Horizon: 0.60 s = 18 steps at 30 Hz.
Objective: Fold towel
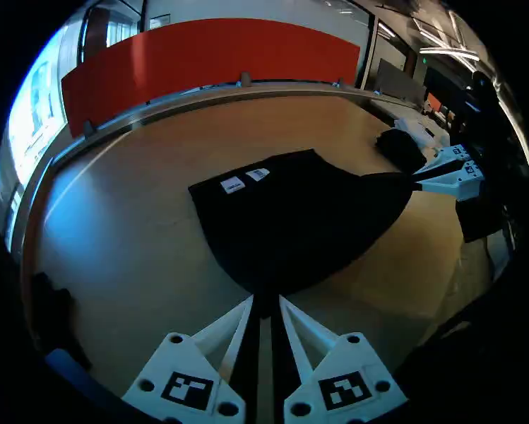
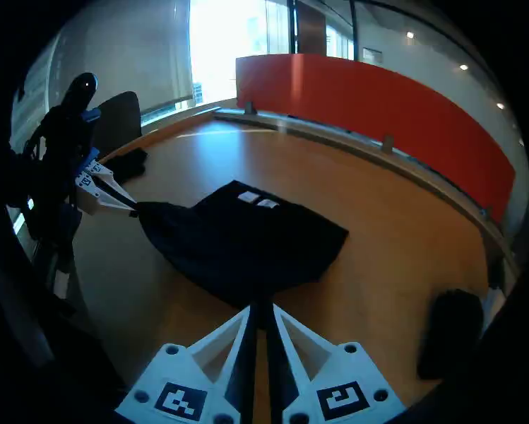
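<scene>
Black towel (image 1: 292,219) stretches between the left gripper (image 1: 268,314) and right gripper (image 2: 260,314), each pinching a near corner; uneven pulling could slip one free or skew the fold.

Daylight from the window (image 2: 229,42) far ahead of the right gripper (image 2: 262,311) burns out to white and lays a pale glare on the wooden tabletop (image 2: 215,138). Up and to the right of the left gripper (image 1: 266,302), ceiling strip lights (image 1: 444,51) glow. The black towel (image 1: 292,219) reads nearly featureless, its folds lost. Fisheye distortion bends the red partition (image 1: 215,56), and the edges darken.
</scene>
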### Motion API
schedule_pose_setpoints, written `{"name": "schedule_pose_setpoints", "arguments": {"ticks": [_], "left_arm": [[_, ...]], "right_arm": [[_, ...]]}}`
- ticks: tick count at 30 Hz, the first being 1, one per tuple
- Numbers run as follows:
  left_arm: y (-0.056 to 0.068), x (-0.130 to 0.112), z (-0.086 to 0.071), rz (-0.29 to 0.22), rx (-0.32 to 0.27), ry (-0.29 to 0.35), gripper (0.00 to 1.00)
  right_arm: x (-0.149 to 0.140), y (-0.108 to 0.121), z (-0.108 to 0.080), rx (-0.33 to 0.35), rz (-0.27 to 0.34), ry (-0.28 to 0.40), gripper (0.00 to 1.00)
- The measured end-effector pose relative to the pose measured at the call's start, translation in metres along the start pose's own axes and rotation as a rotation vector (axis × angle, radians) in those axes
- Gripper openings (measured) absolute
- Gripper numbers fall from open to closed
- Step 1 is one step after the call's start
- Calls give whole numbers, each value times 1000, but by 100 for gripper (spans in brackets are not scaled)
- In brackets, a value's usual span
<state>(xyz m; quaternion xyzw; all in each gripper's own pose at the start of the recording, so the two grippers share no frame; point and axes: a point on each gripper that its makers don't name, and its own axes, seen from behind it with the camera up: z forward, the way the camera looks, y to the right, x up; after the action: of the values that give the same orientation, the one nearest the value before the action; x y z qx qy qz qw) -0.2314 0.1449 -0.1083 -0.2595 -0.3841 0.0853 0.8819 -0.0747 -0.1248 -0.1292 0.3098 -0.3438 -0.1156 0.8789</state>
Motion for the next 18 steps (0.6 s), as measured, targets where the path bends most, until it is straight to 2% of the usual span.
{"name": "schedule_pose_setpoints", "arguments": {"ticks": [9,18], "left_arm": [[10,7,-22,-8,-18,-11,10],[14,9,-33,-7,-30,-17,10]], "right_arm": [[8,-8,-22,16,-4,-6,7],[10,-17,-37,31,10,-10,7]]}}
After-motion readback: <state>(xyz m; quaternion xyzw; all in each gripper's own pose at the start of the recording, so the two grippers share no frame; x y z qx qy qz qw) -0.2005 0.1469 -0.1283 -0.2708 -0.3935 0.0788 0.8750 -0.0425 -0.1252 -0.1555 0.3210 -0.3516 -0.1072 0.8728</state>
